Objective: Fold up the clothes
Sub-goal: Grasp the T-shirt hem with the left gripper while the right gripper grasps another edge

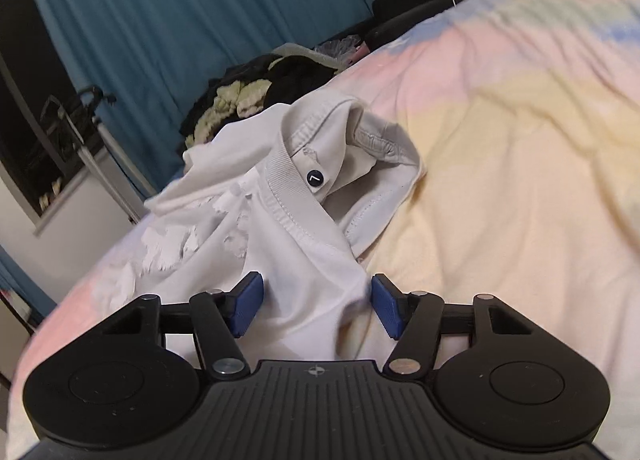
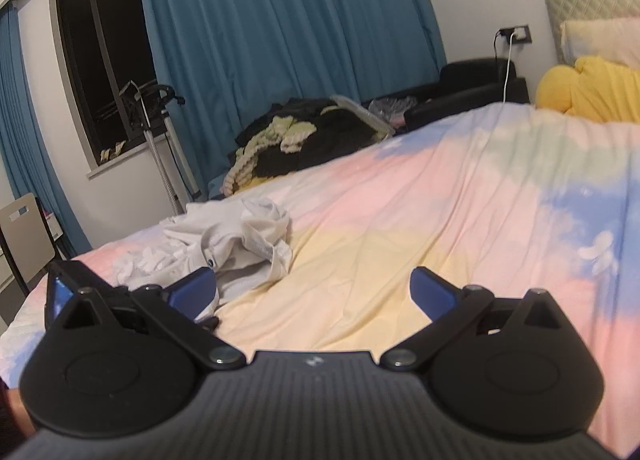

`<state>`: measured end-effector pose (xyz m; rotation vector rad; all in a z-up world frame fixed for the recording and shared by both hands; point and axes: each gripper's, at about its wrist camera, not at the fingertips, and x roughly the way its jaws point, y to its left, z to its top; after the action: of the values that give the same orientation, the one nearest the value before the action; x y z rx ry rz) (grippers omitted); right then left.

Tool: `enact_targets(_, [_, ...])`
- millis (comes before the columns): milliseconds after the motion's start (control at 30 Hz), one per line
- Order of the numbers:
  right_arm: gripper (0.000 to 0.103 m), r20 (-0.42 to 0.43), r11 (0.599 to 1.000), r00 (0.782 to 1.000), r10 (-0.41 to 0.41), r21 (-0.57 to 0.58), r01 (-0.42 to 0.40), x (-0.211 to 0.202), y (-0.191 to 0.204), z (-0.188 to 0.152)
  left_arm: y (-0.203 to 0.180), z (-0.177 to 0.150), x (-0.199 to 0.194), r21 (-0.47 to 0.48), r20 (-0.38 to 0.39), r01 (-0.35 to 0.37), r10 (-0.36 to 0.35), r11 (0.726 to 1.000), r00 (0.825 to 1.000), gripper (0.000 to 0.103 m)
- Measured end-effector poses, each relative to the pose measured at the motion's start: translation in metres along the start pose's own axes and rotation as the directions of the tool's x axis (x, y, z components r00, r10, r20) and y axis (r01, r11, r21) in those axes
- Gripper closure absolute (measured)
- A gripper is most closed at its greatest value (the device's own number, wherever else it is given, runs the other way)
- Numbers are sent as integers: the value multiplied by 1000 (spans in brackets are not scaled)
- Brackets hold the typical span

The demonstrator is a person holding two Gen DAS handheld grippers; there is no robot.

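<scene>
Loosely heaped, the white T-shirt [image 1: 304, 244] lies on the bed [image 1: 520, 187], near the edge that faces the window [image 2: 104, 59], with its ribbed collar [image 1: 292, 175] turned up and a small dark round tag [image 1: 315, 178] showing on the neck. Nothing of it is flat yet, so the folding looks barely begun; the likely step in hand is taking an edge to spread the garment out.

The left gripper [image 1: 318, 306] is at the near hem of the shirt. Its jaws are partly open, with a fold of white cloth lying between the blue pads [image 1: 248, 300]; the right pad sits close against the cloth, yet I see no pinch, so the shirt does not look gripped.

Right of the shirt, the right gripper [image 2: 314, 292] hovers over bare quilt, jaws wide and empty, probably waiting to take a second corner.

Beyond the shirt, off the bed's far edge, a dark pile of clothes [image 2: 304, 135] sits before the blue curtain [image 2: 280, 19]. A yellow cushion [image 2: 592, 87] rests at the head of the bed, well apart from the shirt.
</scene>
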<state>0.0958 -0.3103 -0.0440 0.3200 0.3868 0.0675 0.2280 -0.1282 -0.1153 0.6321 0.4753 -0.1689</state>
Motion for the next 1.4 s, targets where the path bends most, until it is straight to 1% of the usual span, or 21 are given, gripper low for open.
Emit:
enact_targets(33, [0, -9, 1000, 1000, 4, 0, -4, 6, -1, -2, 0, -1, 2, 1, 9, 4, -4, 1000, 1000, 44])
enact_targets(100, [0, -26, 1000, 1000, 11, -6, -11, 16, -2, -6, 4, -1, -1, -10, 21, 34, -34, 999, 999, 69])
enact_targets(133, [0, -32, 1000, 999, 14, -7, -14, 21, -2, -7, 7, 0, -6, -28, 31, 51, -50, 998, 998, 75])
enact_targets(200, [0, -39, 1000, 999, 21, -9, -22, 28, -1, -9, 14, 2, -23, -75, 65, 77, -72, 994, 995, 92])
enact_targets(400, [0, 9, 998, 999, 34, -60, -34, 28, 15, -9, 44, 1, -87, -153, 155, 93, -69, 984, 986, 94])
enact_targets(600, [0, 20, 984, 996, 87, -159, -82, 12, 34, -11, 81, 2, -170, -243, 263, 139, -73, 960, 962, 94])
enact_targets(733, [0, -16, 949, 992, 129, -288, -128, 5, 53, -17, 105, -6, -217, -308, 312, 162, -61, 938, 948, 97])
enact_targets(800, [0, -41, 921, 989, 143, -362, -148, 1, 65, -23, 115, -14, -236, -341, 333, 169, -50, 925, 942, 98])
enact_targets(833, [0, -50, 902, 988, 147, -404, -155, 0, 72, -27, 120, -20, -244, -356, 345, 170, -40, 919, 938, 102])
enact_targets(867, [0, -50, 880, 988, 148, -450, -155, -2, 79, -32, 125, -25, -251, -371, 357, 172, -30, 913, 933, 103])
enact_targets(933, [0, -42, 825, 988, 147, -546, -146, -3, 92, -42, 132, -36, -260, -393, 374, 167, -9, 904, 927, 103])
enact_targets(1000, [0, -46, 765, 988, 148, -628, -144, -2, 104, -52, 137, -45, -256, -413, 363, 173, -13, 894, 932, 103])
enact_targets(1067, [2, -70, 721, 989, 133, -678, -145, 6, 109, -61, 138, -53, -246, -439, 349, 201, -40, 876, 936, 102])
enact_targets(1100, [3, -82, 707, 989, 122, -692, -144, 11, 110, -66, 137, -56, -240, -444, 337, 213, -58, 870, 940, 102])
enact_targets(1133, [8, -93, 701, 989, 111, -698, -144, 16, 110, -70, 136, -58, -234, -447, 326, 224, -76, 866, 942, 102])
enact_targets(1233, [21, -140, 711, 987, 79, -686, -154, 35, 105, -74, 134, -63, -223, -425, 296, 258, -136, 868, 946, 98])
enact_targets(1267, [26, -150, 720, 986, 69, -676, -153, 42, 104, -73, 130, -65, -218, -405, 279, 266, -159, 874, 947, 93])
enact_targets(1300, [27, -155, 723, 986, 64, -673, -153, 49, 102, -73, 125, -66, -212, -386, 262, 275, -182, 881, 948, 81])
enact_targets(1333, [32, -152, 720, 987, 51, -679, -142, 56, 102, -73, 120, -67, -207, -366, 245, 285, -204, 886, 948, 72])
enact_targets(1367, [35, -150, 715, 988, 37, -687, -131, 64, 101, -74, 115, -68, -201, -346, 226, 295, -226, 891, 948, 54])
enact_targets(1400, [36, -157, 721, 987, 32, -680, -131, 73, 98, -74, 110, -70, -196, -324, 210, 305, -246, 896, 946, 47])
